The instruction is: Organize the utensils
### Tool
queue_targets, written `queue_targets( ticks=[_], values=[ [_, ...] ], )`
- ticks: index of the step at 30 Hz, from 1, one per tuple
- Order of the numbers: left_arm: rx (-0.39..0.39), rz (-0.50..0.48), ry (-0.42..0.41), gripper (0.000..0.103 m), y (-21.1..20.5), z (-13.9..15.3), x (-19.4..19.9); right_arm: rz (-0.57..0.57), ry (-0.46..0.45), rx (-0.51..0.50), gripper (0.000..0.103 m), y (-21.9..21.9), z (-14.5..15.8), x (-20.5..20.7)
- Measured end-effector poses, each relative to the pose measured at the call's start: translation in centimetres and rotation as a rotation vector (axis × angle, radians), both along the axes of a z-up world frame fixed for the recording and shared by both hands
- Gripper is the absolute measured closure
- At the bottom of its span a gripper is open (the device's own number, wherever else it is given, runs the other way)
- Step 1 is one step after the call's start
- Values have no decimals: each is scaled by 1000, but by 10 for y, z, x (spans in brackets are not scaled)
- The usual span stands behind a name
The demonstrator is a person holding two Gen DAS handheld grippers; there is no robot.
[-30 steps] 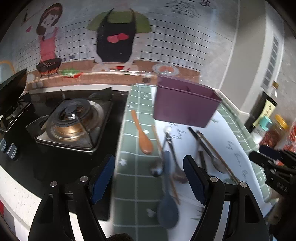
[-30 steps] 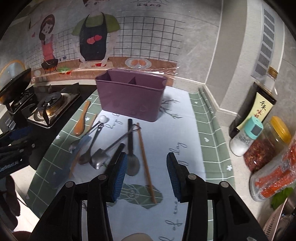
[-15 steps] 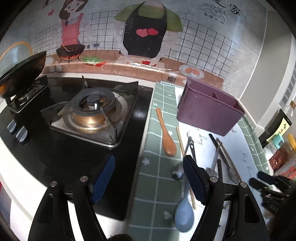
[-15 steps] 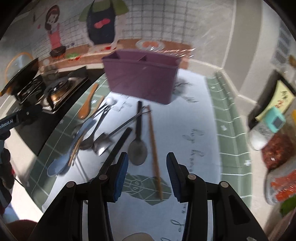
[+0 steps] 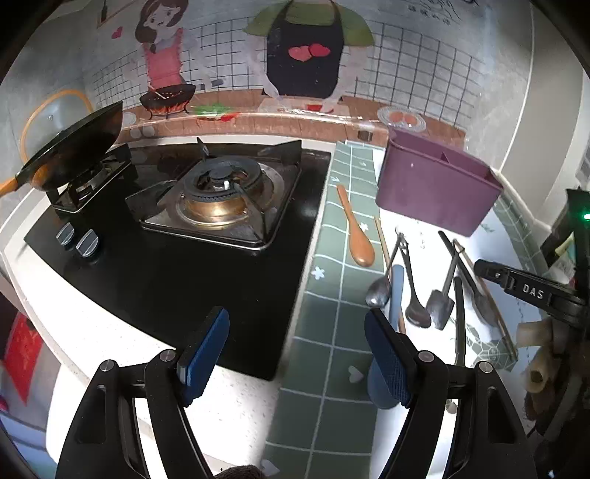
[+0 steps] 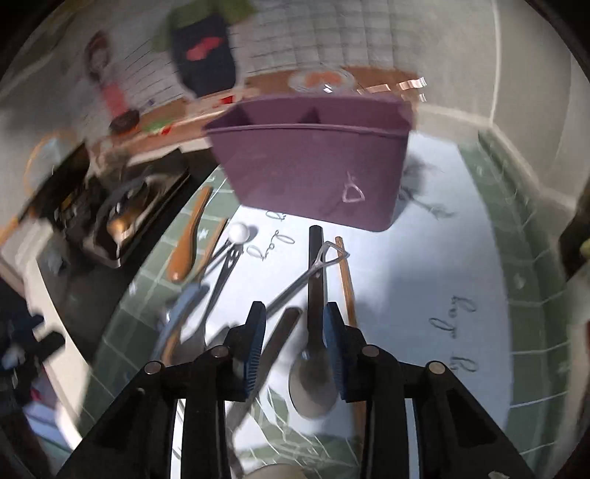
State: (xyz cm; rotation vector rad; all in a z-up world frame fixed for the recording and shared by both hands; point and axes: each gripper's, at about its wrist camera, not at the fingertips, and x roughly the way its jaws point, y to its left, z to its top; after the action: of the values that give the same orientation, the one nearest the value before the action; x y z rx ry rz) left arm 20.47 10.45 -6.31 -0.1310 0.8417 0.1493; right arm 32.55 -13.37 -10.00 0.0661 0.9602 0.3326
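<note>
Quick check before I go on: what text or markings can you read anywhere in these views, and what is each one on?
"DAS": white letters on the right gripper, seen from the left wrist.
Cursive lettering on the mat: unreadable.
Black script at the wall mural top: too small to read.
White triangle mark on the purple caddy: no words.

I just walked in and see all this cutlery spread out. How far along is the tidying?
Barely begun. Done: nothing visible; no handles stick out of the purple holder. In hand: the right gripper has been closing, its open jaws around a black-handled spoon lying on the mat, not yet gripped. The left gripper is open and empty. Left: the wooden spoon, blue spoon and the rest.
</note>
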Motion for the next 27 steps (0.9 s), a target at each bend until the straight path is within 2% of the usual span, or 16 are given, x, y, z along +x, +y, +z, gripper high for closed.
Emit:
queue_targets(
  ticks=[3, 4, 6, 10, 13, 16, 21, 24, 27],
  values=[
    [-34, -19, 9, 27, 11, -5, 7, -44, 21, -36, 73, 6, -5, 13],
    [-43, -28, 13, 27, 13, -6, 7, -84, 49, -19, 74, 8, -9, 20],
    [-48, -43, 8, 27, 17, -8, 8, -150, 65, -16, 79, 14, -14, 27],
    [-100, -63, 19, 27, 28, -14, 14, -234, 84, -87, 80, 29, -22, 37],
    [-102, -91, 22, 27, 28, -15, 23, -277, 67, -176, 80, 39, -25, 44],
    [-124, -143, 20, 27, 22, -16, 40, -262, 84, -190, 80, 39, -31, 48],
    [-50, -290, 37, 27, -15, -19, 71, -187, 82, -176, 91, 31, -30, 36],
    [-106, -368, 67, 27, -36, -22, 99, -171, 64, -186, 92, 13, -28, 17],
    [-113, -415, 76, 27, -52, -23, 124, -180, 60, -170, 92, -6, -26, 6]
  ],
)
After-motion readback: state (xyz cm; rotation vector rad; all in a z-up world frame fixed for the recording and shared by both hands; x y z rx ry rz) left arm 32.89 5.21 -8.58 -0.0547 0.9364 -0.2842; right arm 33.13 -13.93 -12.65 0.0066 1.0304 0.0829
